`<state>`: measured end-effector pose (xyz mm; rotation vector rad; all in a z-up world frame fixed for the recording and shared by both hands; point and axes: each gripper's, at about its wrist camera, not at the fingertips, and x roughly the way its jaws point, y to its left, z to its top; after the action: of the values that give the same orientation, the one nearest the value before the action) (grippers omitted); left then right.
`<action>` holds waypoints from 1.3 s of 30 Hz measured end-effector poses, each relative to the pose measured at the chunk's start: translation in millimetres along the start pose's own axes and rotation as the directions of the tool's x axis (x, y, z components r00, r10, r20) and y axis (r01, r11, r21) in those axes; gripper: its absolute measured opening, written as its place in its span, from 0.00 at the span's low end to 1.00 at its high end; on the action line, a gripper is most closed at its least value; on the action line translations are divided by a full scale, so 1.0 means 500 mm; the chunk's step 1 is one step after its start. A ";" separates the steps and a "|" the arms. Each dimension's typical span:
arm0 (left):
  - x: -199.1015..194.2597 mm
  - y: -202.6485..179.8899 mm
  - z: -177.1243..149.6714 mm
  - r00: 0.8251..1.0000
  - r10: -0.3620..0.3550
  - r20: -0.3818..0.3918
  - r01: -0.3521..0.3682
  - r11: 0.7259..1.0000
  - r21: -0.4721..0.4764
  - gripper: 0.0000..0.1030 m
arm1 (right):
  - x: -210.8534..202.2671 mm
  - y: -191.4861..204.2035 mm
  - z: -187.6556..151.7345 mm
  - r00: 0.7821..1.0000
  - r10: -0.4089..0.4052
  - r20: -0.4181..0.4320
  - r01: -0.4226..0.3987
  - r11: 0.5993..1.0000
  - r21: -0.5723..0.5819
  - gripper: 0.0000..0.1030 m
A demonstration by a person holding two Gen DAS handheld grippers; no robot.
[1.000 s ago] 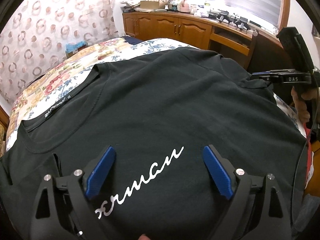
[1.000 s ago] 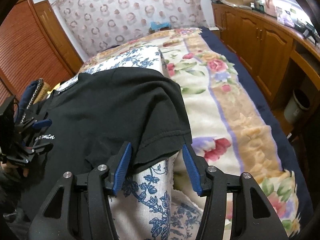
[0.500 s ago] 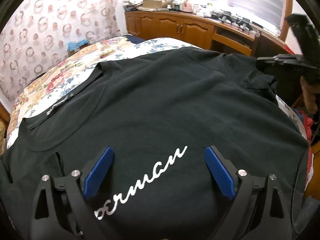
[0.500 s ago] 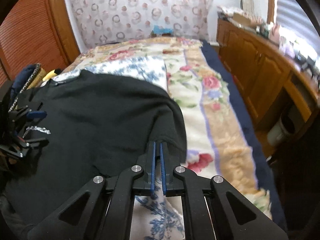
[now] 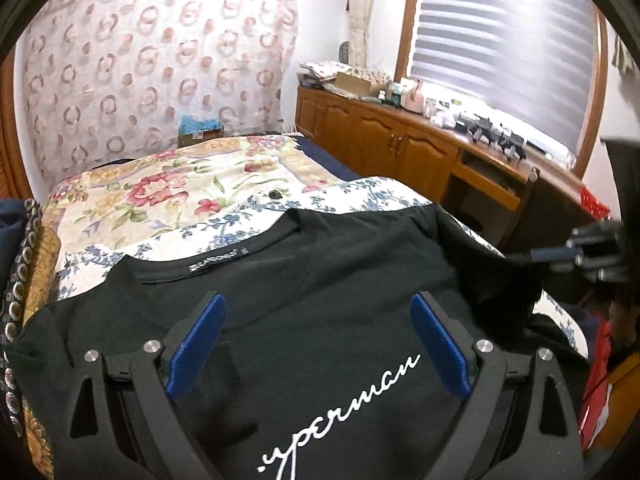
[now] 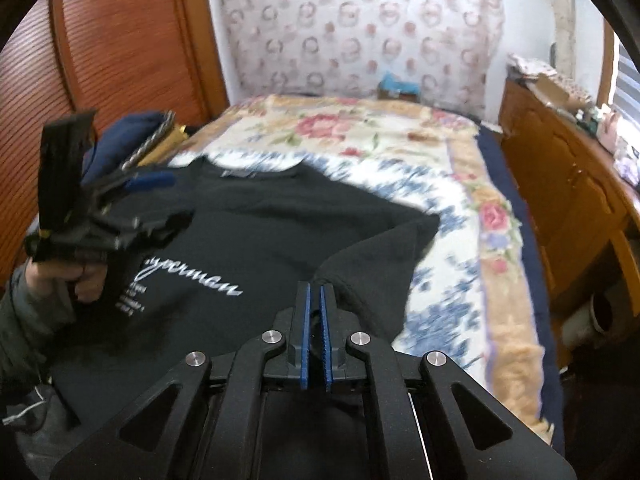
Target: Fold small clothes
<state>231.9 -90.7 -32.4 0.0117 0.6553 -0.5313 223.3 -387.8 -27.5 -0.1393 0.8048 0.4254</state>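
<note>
A black T-shirt (image 5: 320,280) with white script lettering lies face up on the bed, its collar toward the headboard. My left gripper (image 5: 316,304) hovers open over the chest just below the collar, with nothing between its blue pads. It also shows in the right wrist view as the left gripper (image 6: 160,200), held in a hand. My right gripper (image 6: 316,288) is shut on the hem of the shirt's sleeve (image 6: 380,256), which is pulled up off the bed and over the shirt (image 6: 260,240). In the left wrist view the right gripper (image 5: 560,256) holds that raised sleeve at the far right.
A blue-flowered white cloth (image 6: 440,280) lies under the shirt on a floral bedspread (image 6: 360,128). A pile of dark blue and gold fabric (image 6: 132,140) sits beside the collar. Wooden cabinets (image 5: 400,152) run along the bed's far side, with a bin (image 6: 592,316) on the floor.
My right gripper shut on the sleeve hem, then lifted it and carried it in over the shirt. The open left gripper rose and drew nearer the collar.
</note>
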 end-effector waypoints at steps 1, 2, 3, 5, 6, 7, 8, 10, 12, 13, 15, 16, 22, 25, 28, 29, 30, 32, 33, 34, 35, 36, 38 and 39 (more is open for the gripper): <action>0.001 0.006 -0.002 1.000 -0.001 0.002 0.001 1.000 -0.006 0.92 | 0.006 0.009 -0.005 1.000 -0.007 -0.009 0.007 1.000 0.001 0.09; 0.000 0.011 -0.004 1.000 0.001 0.004 -0.001 1.000 -0.012 0.92 | 0.006 0.013 -0.009 1.000 -0.016 -0.014 0.016 1.000 0.006 0.22; -0.001 0.018 -0.006 1.000 0.006 0.005 -0.006 1.000 -0.019 0.92 | 0.006 0.013 -0.011 1.000 -0.023 -0.016 0.023 1.000 0.016 0.32; -0.004 0.023 -0.008 1.000 0.013 0.010 -0.013 1.000 -0.026 0.92 | 0.000 0.002 -0.013 0.999 -0.046 -0.011 0.046 0.998 0.041 0.33; -0.006 0.026 -0.008 1.000 0.014 0.015 -0.013 0.999 -0.030 0.92 | -0.003 -0.008 -0.014 0.998 -0.066 -0.010 0.067 0.996 0.054 0.35; -0.007 0.023 -0.005 1.000 0.013 0.019 -0.012 0.999 -0.032 0.92 | -0.007 -0.016 -0.013 0.997 -0.082 -0.010 0.082 0.995 0.062 0.35; -0.010 0.022 -0.004 1.000 0.013 0.025 -0.012 0.999 -0.034 0.92 | -0.008 -0.023 -0.014 0.995 -0.098 -0.008 0.098 0.993 0.068 0.36; -0.016 0.023 -0.004 0.999 0.016 0.037 -0.014 0.999 -0.037 0.92 | -0.010 -0.046 -0.020 0.992 -0.125 -0.011 0.126 0.988 0.095 0.36; -0.021 0.024 -0.004 0.999 0.015 0.045 -0.013 0.999 -0.039 0.92 | 0.004 -0.066 -0.027 0.990 -0.134 -0.035 0.137 0.983 0.122 0.36; -0.022 0.024 -0.003 0.999 0.014 0.046 -0.012 0.999 -0.040 0.92 | 0.011 -0.070 -0.032 0.990 -0.131 -0.048 0.137 0.982 0.131 0.36; -0.021 0.024 -0.004 0.999 0.015 0.043 -0.013 0.999 -0.040 0.92 | 0.030 -0.077 -0.040 0.991 -0.110 -0.076 0.120 0.981 0.154 0.36; -0.022 0.025 -0.003 0.999 0.016 0.040 -0.015 0.999 -0.041 0.92 | 0.039 -0.074 -0.046 0.993 -0.087 -0.085 0.100 0.982 0.161 0.36; -0.022 0.022 -0.003 0.999 0.019 0.037 -0.017 0.999 -0.042 0.92 | 0.066 -0.035 -0.042 0.996 -0.011 -0.093 0.025 0.989 0.143 0.36; -0.021 0.022 -0.007 0.999 0.017 0.039 -0.016 0.999 -0.037 0.92 | 0.085 -0.020 -0.036 0.994 -0.005 -0.106 0.019 0.991 0.134 0.36; -0.021 0.023 -0.008 0.999 0.022 0.039 -0.021 0.999 -0.040 0.92 | 0.101 -0.012 -0.027 0.994 -0.002 -0.111 0.015 0.993 0.121 0.26; -0.022 0.025 -0.008 0.999 0.023 0.040 -0.022 0.999 -0.043 0.92 | 0.107 -0.011 -0.023 0.993 -0.002 -0.118 0.016 0.993 0.114 0.15; -0.023 0.027 -0.009 0.999 0.025 0.042 -0.023 0.999 -0.047 0.92 | 0.112 -0.012 -0.018 0.992 -0.005 -0.127 0.019 0.994 0.108 0.07; -0.027 0.034 -0.008 0.998 0.028 0.048 -0.025 0.998 -0.057 0.92 | 0.113 -0.010 -0.005 0.993 0.002 -0.114 0.010 0.995 0.099 0.04; -0.029 0.037 -0.009 0.998 0.030 0.052 -0.027 0.998 -0.061 0.92 | 0.110 -0.005 0.005 0.995 0.009 -0.101 0.000 0.996 0.088 0.03; -0.031 0.038 -0.010 0.998 0.032 0.055 -0.029 0.997 -0.065 0.92 | 0.104 0.000 0.014 0.996 0.012 -0.088 -0.006 0.997 0.075 0.03; -0.033 0.041 -0.009 0.998 0.035 0.059 -0.031 0.997 -0.068 0.92 | 0.098 0.007 0.025 0.997 0.012 -0.071 -0.008 0.998 0.058 0.03; -0.036 0.043 -0.010 0.997 0.039 0.062 -0.034 0.997 -0.070 0.92 | 0.092 0.017 0.039 0.998 0.016 -0.053 -0.014 0.999 0.037 0.03; -0.039 0.049 -0.008 0.997 0.044 0.068 -0.039 0.996 -0.077 0.92 | 0.085 0.036 0.063 0.999 0.031 -0.029 -0.031 1.000 0.004 0.03; -0.041 0.051 -0.008 0.996 0.047 0.070 -0.041 0.996 -0.080 0.92 | 0.084 0.047 0.077 0.999 0.034 -0.019 -0.035 0.999 -0.015 0.03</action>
<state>228.0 -58.5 -27.7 -0.0668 0.6038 -0.4609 265.1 -342.6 -30.5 -0.1437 0.8232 0.4633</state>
